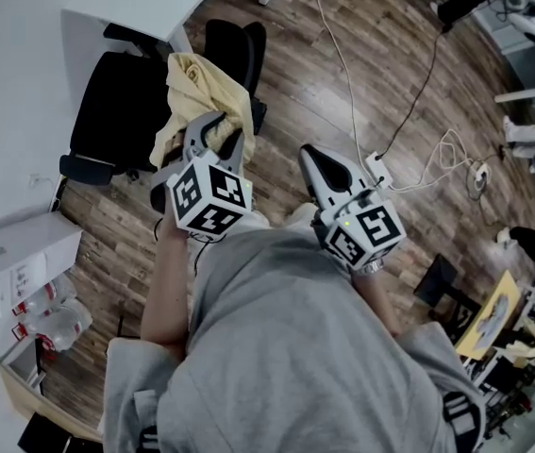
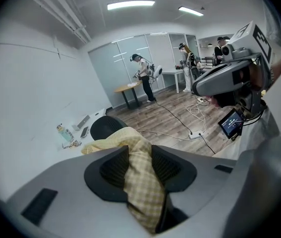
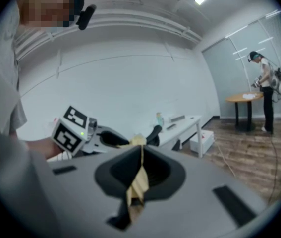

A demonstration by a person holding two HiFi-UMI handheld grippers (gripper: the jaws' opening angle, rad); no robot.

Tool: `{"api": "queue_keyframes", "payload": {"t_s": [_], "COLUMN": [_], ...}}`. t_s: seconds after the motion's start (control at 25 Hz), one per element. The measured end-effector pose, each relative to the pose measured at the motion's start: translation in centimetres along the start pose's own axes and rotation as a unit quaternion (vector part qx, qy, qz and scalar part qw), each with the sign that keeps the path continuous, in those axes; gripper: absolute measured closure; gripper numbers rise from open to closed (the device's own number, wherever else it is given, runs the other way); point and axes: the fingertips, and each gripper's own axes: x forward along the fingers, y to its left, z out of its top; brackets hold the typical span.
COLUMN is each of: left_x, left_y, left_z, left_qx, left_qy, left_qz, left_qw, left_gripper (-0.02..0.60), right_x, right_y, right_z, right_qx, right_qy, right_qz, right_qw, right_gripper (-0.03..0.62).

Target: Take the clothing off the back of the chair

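- The clothing, a pale yellow checked garment, hangs over the back of the black chair in the upper left of the head view. It bunches at the top and trails down the near side, so the upper fold is the easiest part to grab.
- The left gripper reaches into that fold, angled downward. In its own view the ribbed pads sit against both sides of a thick wad of cloth that fills the gap between them. This claw therefore holds the clothing, with its jaws kept fairly wide by the bulk of the cloth.
- Gripping high on the drape probably lets the garment be lifted up and clear of the chair back, not dragged sideways.
- The right gripper sits at the centre of the head view, pointing nearly level and well apart from the chair.
- In its own view the jaws stand narrow, pinching a thin yellow strip of fabric.
- The strip matches the garment's colour, but I cannot tell whether it belongs to it. The head view shows no cloth running across to that gripper.
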Motion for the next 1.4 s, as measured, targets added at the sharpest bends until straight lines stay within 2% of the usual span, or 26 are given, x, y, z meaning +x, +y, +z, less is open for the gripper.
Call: {"api": "queue_keyframes", "payload": {"t_s": [0.56,1.0,1.4], "left_x": [-0.3,-0.7,-1.7], "left_y": [-0.3,0.3,0.9], "left_z": [0.9,0.7,1.2], "left_qx": [-0.009,-0.011,-0.068], "left_qy": [-0.008,-0.006,-0.026], "left_qz": [0.01,0.044,0.071], "left_qw": [0.9999,0.999,0.9948], "left_gripper": [0.482,0.517,0.52], "right_x": [-2.4,-3.7,-5.2], "right_y": [-2.6,-2.7,-4.0], "right_z": [-0.6,-1.1,-0.9], "right_qx": [0.005,0.004,0.005], "right_qy": [0.003,0.002,0.004], "right_qz": [-0.016,-0.013,-0.015], "right_qw": [1.0,1.0,1.0], "right_gripper": [0.56,0.56,0.56]}}
